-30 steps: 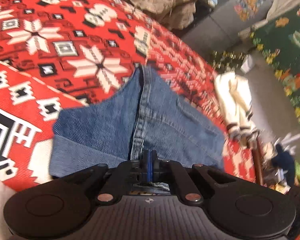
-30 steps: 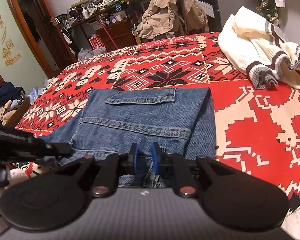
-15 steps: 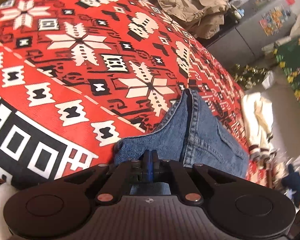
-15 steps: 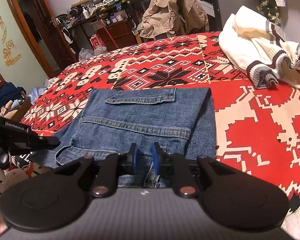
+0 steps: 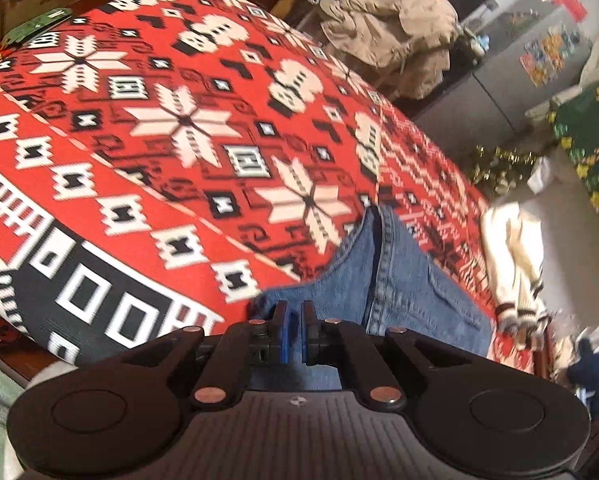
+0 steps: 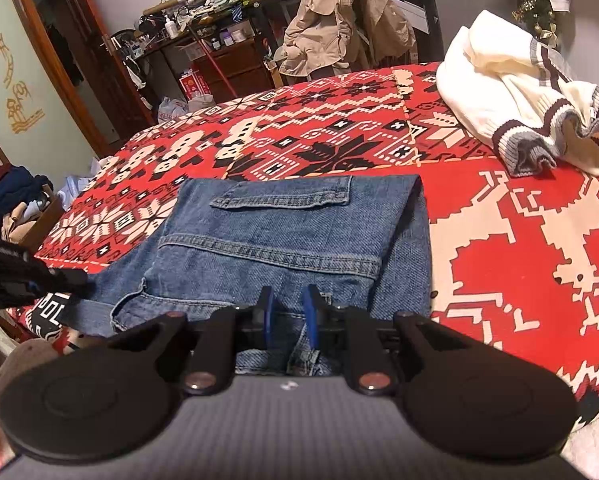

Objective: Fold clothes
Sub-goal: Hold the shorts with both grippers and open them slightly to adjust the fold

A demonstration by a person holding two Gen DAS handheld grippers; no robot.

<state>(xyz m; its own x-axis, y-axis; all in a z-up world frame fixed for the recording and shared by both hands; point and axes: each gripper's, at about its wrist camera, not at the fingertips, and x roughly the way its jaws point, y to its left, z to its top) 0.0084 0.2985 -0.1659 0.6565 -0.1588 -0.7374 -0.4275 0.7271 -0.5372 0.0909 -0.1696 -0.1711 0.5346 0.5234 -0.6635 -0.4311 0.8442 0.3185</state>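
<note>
Nearest in the left wrist view, the left gripper (image 5: 294, 330) has its black jaws drawn narrow, only a slim gap between the blue pads, with denim showing in that gap; whether the pads actually press the cloth I cannot tell. In the right wrist view, the right gripper (image 6: 287, 312) has its jaws parted a little way, a fold of denim edge lying between the blue pads; whether they pinch it I cannot tell either; the left gripper (image 6: 65, 278) shows there as a dark bar reaching the near left corner of the garment. Just beyond the jaws lie the folded blue denim jeans (image 6: 295, 232), flat on the bed, a flapped pocket (image 6: 281, 196) facing up, stitched seams running across; from the left they look narrow, a seam along the raised edge (image 5: 379, 268). Under them spreads the red, white and black patterned knit blanket (image 6: 519, 240) covering the bed. Farther right rests a crumpled cream sweater with dark-striped ribbed hems (image 6: 511, 96), well apart from the jeans. Past the bed's far edge a beige jacket (image 6: 339, 20) hangs over furniture; behind it stand cluttered dark shelves (image 6: 203, 12).
</note>
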